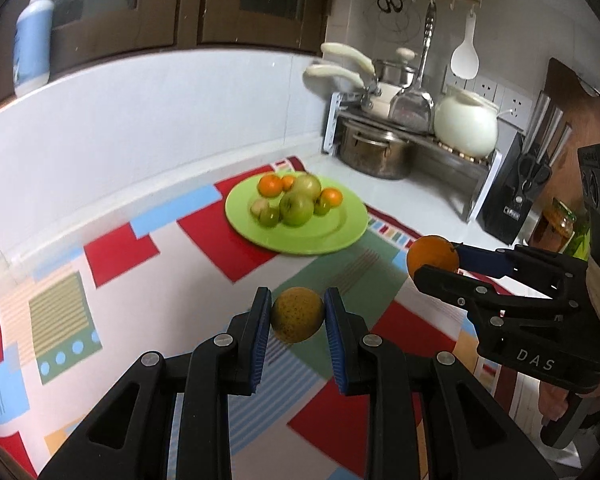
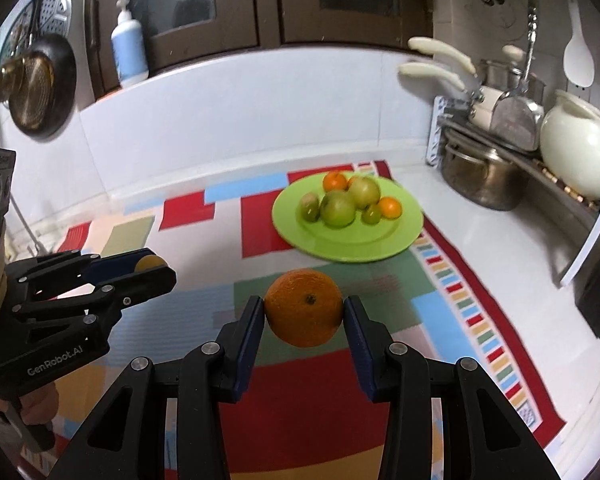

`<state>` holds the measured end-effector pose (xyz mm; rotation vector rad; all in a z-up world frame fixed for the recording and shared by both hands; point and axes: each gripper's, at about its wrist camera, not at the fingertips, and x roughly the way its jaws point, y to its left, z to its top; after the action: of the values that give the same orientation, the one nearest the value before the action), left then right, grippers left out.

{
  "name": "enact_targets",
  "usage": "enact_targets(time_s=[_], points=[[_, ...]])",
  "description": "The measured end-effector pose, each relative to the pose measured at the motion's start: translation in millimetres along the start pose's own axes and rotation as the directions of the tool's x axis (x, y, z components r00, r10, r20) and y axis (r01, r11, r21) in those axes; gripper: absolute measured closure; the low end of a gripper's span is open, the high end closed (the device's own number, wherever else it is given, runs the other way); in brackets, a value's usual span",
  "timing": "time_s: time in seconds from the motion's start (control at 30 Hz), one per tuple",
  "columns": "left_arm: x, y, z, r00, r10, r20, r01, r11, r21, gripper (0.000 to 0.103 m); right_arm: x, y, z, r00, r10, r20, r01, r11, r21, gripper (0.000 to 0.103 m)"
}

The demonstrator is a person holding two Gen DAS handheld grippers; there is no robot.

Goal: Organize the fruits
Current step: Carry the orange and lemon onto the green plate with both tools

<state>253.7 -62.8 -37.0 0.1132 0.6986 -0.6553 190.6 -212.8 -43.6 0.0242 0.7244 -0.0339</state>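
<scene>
Left tongs (image 1: 297,312) grip a yellow-green fruit (image 1: 297,314); right tongs (image 2: 305,309) grip an orange (image 2: 304,307), stem-end facing camera.

plate (image 2: 396,240): lime green | fruit on plate (image 2: 338,208): green and orange | held orange (image 2: 304,307): deep orange | held round fruit (image 1: 297,314): yellow-brown, speckled | cloth (image 1: 120,248): red, blue, green, cream patches with stripes | gripper pads (image 1: 334,336): blue
</scene>
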Motion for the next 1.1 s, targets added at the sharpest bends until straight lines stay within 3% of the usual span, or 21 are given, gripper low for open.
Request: enact_targets(time_s=[0.57,1.1], points=[[29.8,-26.6,55.7,0.998,0.032,0.051,-0.032,0.999,0.009,0.076,6.0,-38.6,46.7,0.996,-0.01,0.088,0.01,1.0,-0.001,0.061],[81.2,-41.2,85.2,0.998,0.047,0.033,-0.046,0.999,-0.007,0.076,40.9,-82.6,74.3,0.997,0.01,0.078,-0.009,1.0,-0.01,0.061]])
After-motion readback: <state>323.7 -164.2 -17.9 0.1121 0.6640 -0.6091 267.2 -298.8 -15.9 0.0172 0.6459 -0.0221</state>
